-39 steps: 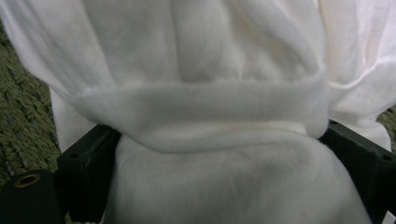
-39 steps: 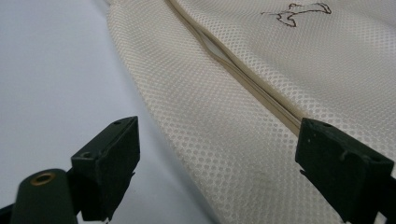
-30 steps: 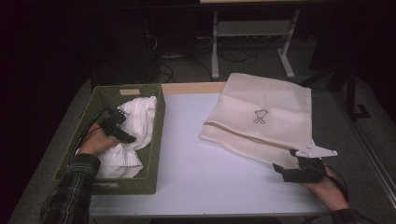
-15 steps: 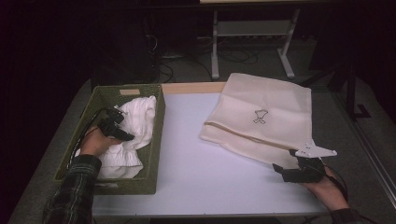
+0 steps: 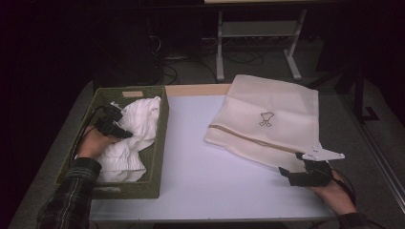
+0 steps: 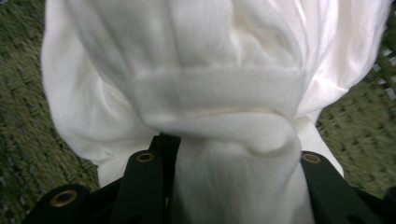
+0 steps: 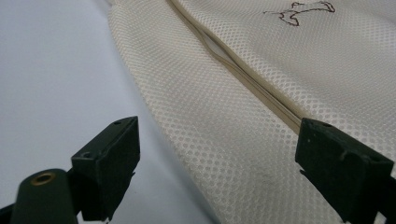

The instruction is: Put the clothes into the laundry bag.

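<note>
Left gripper (image 5: 125, 134) sits in the green woven basket (image 5: 160, 157) at the left of the worktop (image 5: 200, 162), on the heap of white cloth (image 5: 138, 119). In the left gripper view a thick bunch of that cloth (image 6: 233, 177) fills the gap between the jaws; they have just been closing and now pinch it, with more folds hanging loose above.

Right gripper (image 5: 286, 174) rests near the front right edge of the worktop, at the near corner of the cream mesh bag (image 5: 277, 109). Its jaws are spread wide, with nothing gripped; the bag's edge lies between and beyond them.

Risks, as I judge them:
- The grip is on a bulky bunch, not a hem. If I lift, a fold may slide out, or the whole heap may come up at once.
- Trailing cloth could snag on the basket wall.
- The bag's zip seam (image 7: 243, 74) looks barely parted. With the right jaws not holding it, the opening may stay flat when the cloth arrives.

View notes: the high view gives the layout, with basket and bag well apart, but hides the left jaws' contact. The left gripper view settles that. The right gripper view shows the mesh weave and a small slit in the seam, which the high view renders as a thin line.
</note>
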A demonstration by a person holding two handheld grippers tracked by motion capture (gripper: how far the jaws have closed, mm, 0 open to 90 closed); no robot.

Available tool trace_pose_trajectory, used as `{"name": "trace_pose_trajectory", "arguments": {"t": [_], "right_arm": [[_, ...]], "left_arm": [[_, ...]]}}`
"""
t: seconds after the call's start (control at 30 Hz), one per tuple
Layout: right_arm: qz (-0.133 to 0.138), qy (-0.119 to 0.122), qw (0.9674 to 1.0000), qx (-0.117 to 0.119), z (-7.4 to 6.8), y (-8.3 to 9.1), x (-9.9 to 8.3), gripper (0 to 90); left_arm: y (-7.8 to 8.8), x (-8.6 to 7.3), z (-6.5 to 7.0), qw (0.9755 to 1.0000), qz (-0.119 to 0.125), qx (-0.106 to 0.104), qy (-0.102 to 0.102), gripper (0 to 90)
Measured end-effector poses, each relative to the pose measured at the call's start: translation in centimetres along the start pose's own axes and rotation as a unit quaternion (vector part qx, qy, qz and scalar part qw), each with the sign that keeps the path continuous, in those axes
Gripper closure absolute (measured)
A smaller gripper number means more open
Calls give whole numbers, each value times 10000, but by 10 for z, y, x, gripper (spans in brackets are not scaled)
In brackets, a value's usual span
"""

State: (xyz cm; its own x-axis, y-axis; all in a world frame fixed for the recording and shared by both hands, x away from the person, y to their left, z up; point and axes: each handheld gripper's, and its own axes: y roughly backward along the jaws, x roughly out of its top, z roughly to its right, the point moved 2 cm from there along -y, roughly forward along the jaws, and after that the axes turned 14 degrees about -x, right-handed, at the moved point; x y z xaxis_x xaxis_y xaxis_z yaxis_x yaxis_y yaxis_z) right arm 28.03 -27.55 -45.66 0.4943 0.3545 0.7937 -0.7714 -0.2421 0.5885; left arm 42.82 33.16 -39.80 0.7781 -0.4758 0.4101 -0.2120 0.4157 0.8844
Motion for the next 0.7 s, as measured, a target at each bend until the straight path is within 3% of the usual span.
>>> {"name": "trace_pose_trajectory", "arguments": {"t": [0.2,0.37,0.53,0.7], "right_arm": [[14,-22,10000,-24,2,1,0,135],[37,-48,10000,-40,3,2,0,135],[38,-20,10000,-26,2,1,1,135],[43,-27,10000,-16,1,1,2,135]], "left_arm": [[23,6,5,9998,202,-58,49,621],[49,10,12,9992,408,-30,-25,623],[70,13,18,9975,690,-173,11,622],[83,20,26,9974,697,-179,-59,621]]}}
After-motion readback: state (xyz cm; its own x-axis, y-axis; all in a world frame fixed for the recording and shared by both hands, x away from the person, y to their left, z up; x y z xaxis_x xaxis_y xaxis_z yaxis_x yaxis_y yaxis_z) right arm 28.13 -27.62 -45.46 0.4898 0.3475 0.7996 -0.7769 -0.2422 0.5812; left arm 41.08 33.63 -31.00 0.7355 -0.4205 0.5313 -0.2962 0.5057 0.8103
